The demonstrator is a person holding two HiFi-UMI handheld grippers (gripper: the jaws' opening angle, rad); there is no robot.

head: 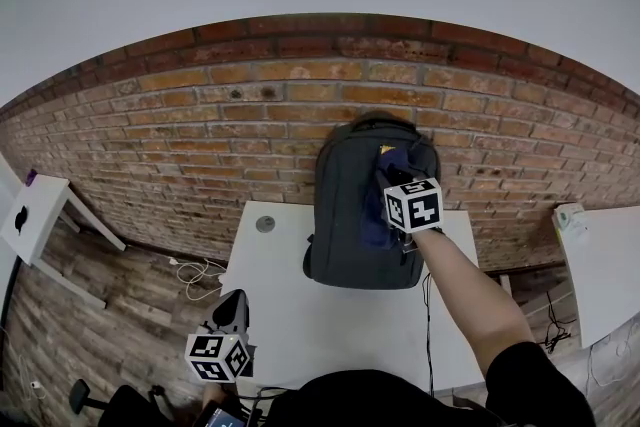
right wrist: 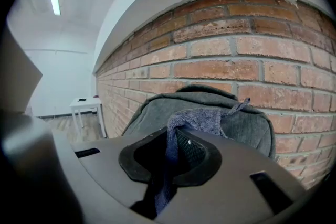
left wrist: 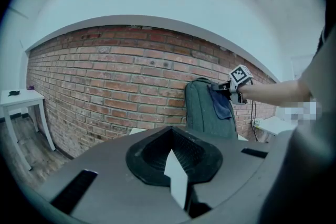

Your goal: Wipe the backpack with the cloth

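Observation:
A dark grey backpack (head: 345, 225) stands upright on the white table (head: 300, 315), leaning on the brick wall. My right gripper (head: 392, 177) is up at the backpack's upper right front, shut on a blue cloth (head: 376, 215) that hangs down against the fabric. In the right gripper view the cloth (right wrist: 202, 119) runs from between the jaws onto the backpack (right wrist: 247, 123). My left gripper (head: 233, 300) is low by the table's front left corner, well away from the backpack, shut and holding nothing. From the left gripper view the backpack (left wrist: 202, 110), cloth (left wrist: 223, 105) and right gripper (left wrist: 220, 87) are seen at a distance.
The brick wall (head: 200, 125) runs behind the table. A small white side table (head: 35, 210) stands at the far left and another white table (head: 605, 265) at the right. Cables (head: 195, 270) lie on the wooden floor. A round grommet (head: 265, 224) sits in the tabletop left of the backpack.

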